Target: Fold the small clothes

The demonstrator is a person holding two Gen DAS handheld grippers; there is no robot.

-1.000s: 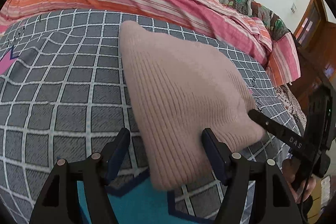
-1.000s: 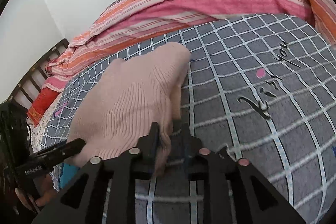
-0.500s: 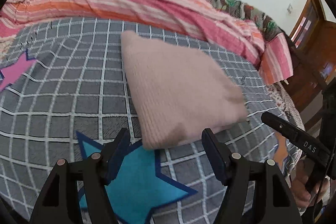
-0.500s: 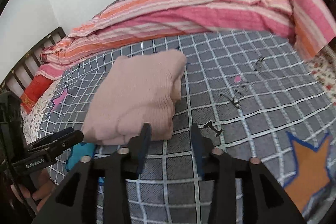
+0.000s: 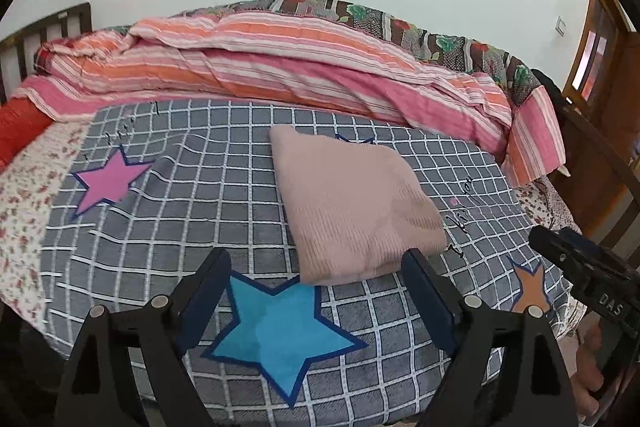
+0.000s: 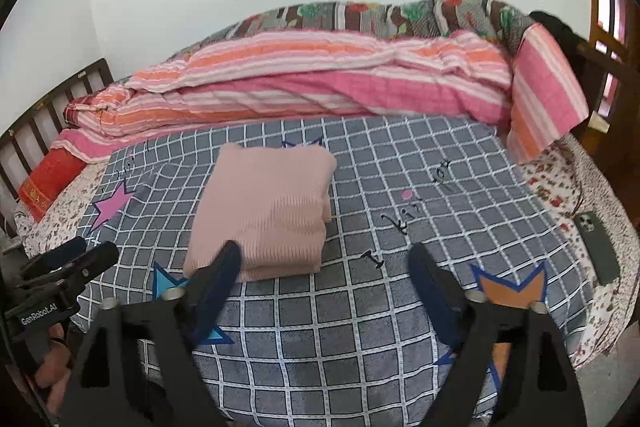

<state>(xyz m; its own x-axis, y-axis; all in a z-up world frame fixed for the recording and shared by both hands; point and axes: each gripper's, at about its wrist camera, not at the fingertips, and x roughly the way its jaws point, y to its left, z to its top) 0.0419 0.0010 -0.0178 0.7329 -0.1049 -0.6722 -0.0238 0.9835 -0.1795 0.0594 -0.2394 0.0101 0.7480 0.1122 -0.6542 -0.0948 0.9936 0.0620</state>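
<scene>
Lying folded into a thick square, the pink sweater [image 5: 352,203] rests on the grey checked blanket [image 5: 192,211] near the middle of the bed, just beyond a blue star [image 5: 276,327]. The left hand-held gripper [image 5: 316,279] hangs above the blanket's near edge, jaws wide and holding nothing, having just been opening. The right hand-held gripper [image 6: 326,273] is likewise spread and empty, its jaws just opened, with no cloth between them. A striped quilt [image 6: 320,83] is bunched along the far side, and a phone [image 6: 598,247] lies at the right.
</scene>
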